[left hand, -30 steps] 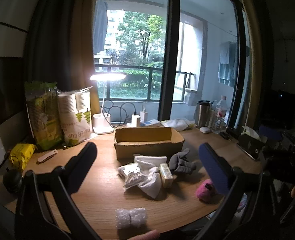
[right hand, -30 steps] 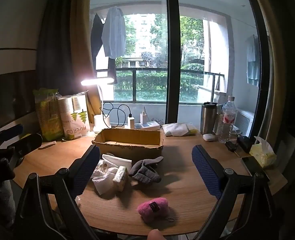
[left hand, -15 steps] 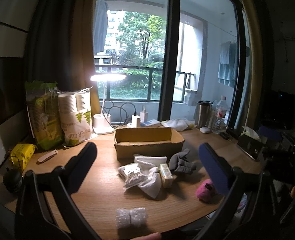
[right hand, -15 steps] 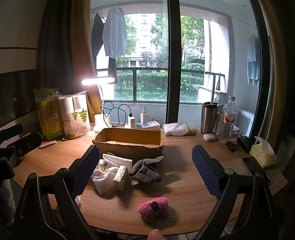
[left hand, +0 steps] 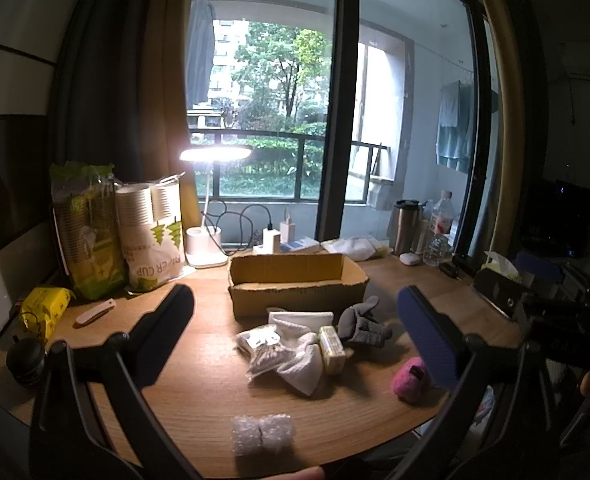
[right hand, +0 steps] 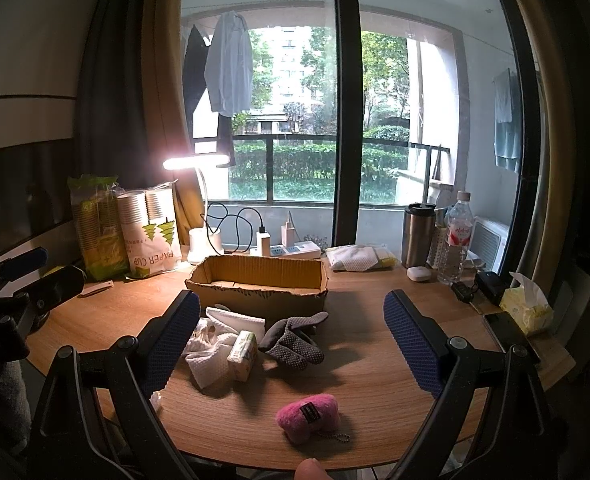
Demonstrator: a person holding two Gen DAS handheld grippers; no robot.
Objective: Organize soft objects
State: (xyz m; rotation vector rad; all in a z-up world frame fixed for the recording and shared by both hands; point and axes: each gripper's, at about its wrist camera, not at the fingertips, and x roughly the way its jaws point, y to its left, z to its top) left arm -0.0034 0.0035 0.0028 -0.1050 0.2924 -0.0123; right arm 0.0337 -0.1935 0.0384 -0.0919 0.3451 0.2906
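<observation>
Your left gripper (left hand: 295, 336) is wide open and holds nothing; your right gripper (right hand: 289, 340) is wide open and empty too; both hang above the near side of the wooden table (right hand: 375, 364). The soft things lie in front of the cardboard box (right hand: 257, 282): a white cloth (right hand: 211, 360), a grey glove (right hand: 295, 340) just right of it, and a small yellow pack (right hand: 242, 354) touching the cloth; the pink plush (right hand: 309, 412) sits apart, near the table's front edge. A bubble wrap roll (left hand: 263, 434) lies close to you by the left gripper.
</observation>
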